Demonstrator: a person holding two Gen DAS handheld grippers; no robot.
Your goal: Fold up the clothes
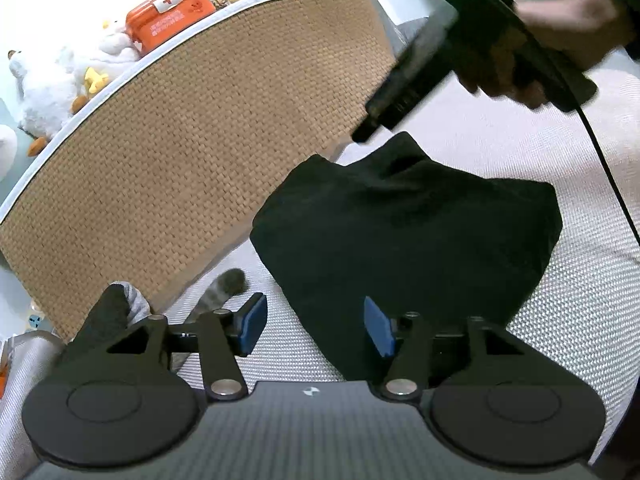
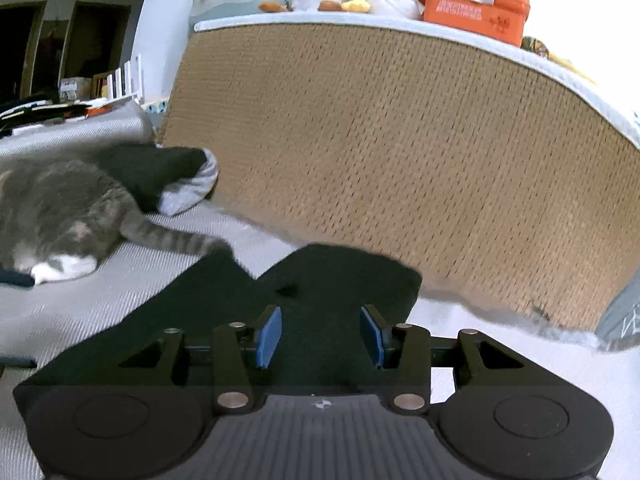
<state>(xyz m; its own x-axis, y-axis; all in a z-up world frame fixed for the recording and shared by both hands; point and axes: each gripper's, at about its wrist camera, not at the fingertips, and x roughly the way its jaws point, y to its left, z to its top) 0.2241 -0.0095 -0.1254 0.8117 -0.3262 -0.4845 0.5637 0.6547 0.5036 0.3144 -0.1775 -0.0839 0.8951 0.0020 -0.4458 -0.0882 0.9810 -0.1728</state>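
A white woven bed surface (image 1: 500, 344) is bounded on the far side by a tan woven panel (image 2: 400, 160), with plush toys (image 1: 60, 80) and an orange first-aid case (image 2: 476, 6) above. A folded black garment (image 1: 400, 232) is laid near the panel. The left hand-held gripper (image 1: 316, 328) is held half open, nothing clamped. The right hand-held gripper (image 2: 320, 336) is parted over the cloth, gripping nothing. A grey cat (image 2: 60, 216) is seen far left.

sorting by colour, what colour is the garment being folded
Black garment, clearest in the left wrist view.
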